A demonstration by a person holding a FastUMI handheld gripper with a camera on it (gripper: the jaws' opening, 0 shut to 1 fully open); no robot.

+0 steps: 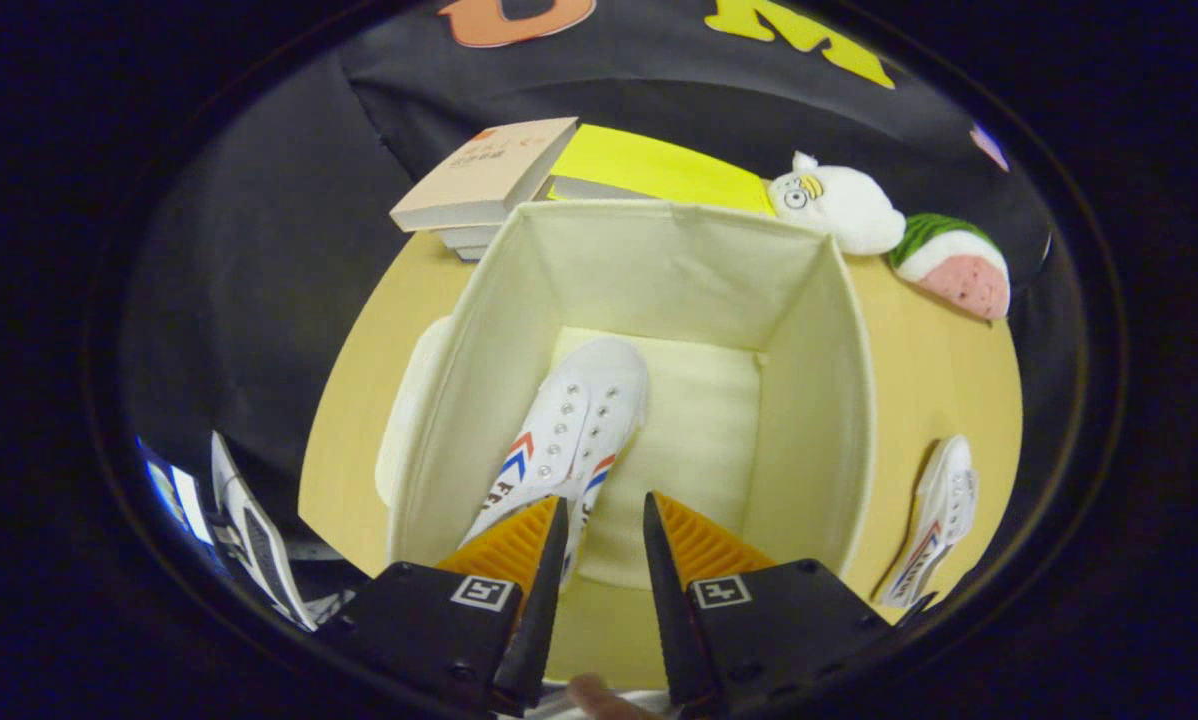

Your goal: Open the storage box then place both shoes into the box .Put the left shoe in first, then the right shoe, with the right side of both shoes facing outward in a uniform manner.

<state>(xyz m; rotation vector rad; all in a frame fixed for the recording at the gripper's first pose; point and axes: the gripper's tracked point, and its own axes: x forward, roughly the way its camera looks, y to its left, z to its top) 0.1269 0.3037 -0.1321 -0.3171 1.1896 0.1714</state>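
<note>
Looking down from above the open cream fabric storage box (659, 250), I've got the gripper (604, 530) hanging over its near edge with the jaws parted and nothing between them, just a bare gap showing the box floor. One white canvas sneaker with red and blue chevron stripes (569, 430) is already inside, lying along the left wall with its toe pointing away from me toward the far wall and its heel end tucked right under the left finger, so I can't tell whether that finger is touching it or just above it. The second white canvas sneaker with the same stripes (934, 530) sits outside on the light wooden counter (939, 370), just right of the box's right wall, toe pointing away. What looks like the cream lid of the box (409, 410) leans or lies against the outer left wall; hard to say which. Behind the box there's a stack of beige paperback books (484, 180), next to them a book with a bright yellow cover (659, 165), then a white plush duck-like toy (839, 205) and a watermelon-slice plush (954, 265) off to the right. A fingertip (599, 697) pokes in at the very bottom between the finger bases.
</note>
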